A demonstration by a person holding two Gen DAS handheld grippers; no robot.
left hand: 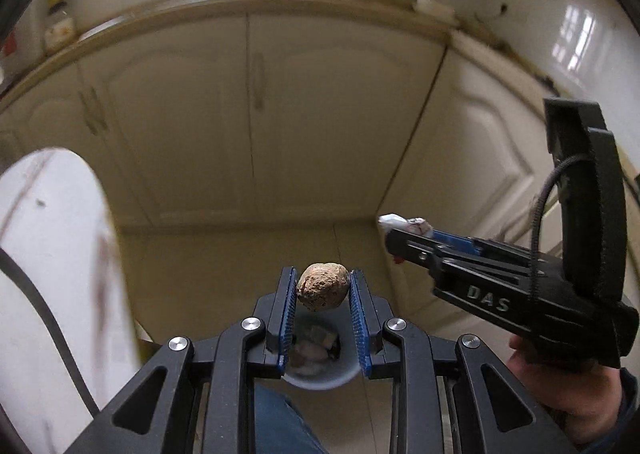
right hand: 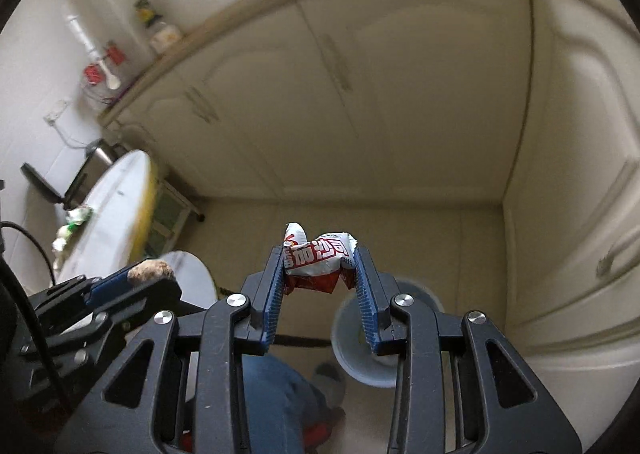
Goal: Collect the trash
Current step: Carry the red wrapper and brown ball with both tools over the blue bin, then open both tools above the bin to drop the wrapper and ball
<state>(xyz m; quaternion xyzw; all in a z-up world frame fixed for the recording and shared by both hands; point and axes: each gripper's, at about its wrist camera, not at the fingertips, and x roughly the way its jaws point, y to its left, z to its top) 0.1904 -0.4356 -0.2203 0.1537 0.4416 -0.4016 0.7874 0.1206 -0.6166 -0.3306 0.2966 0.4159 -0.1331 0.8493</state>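
My left gripper [left hand: 322, 286] is shut on a brown, rough, nut-like lump [left hand: 322, 287], held between its blue pads above the floor. Directly below it stands a small grey trash bin [left hand: 320, 368] with scraps inside. My right gripper [right hand: 320, 264] is shut on a crumpled red and white wrapper [right hand: 318, 260]. The grey trash bin [right hand: 354, 350] sits just below and right of its fingers. In the left wrist view the right gripper [left hand: 404, 228] comes in from the right with the wrapper [left hand: 404, 223] at its tip. In the right wrist view the left gripper [right hand: 150, 274] carries the lump [right hand: 151, 270] at lower left.
Cream cabinet doors [left hand: 248, 114] fill the background and form a corner on the right. A round white table [right hand: 108, 206] with scraps on it stands at left. A white stool [right hand: 188, 270] stands near it. A person's jeans leg [right hand: 276, 394] and shoe are below the grippers.
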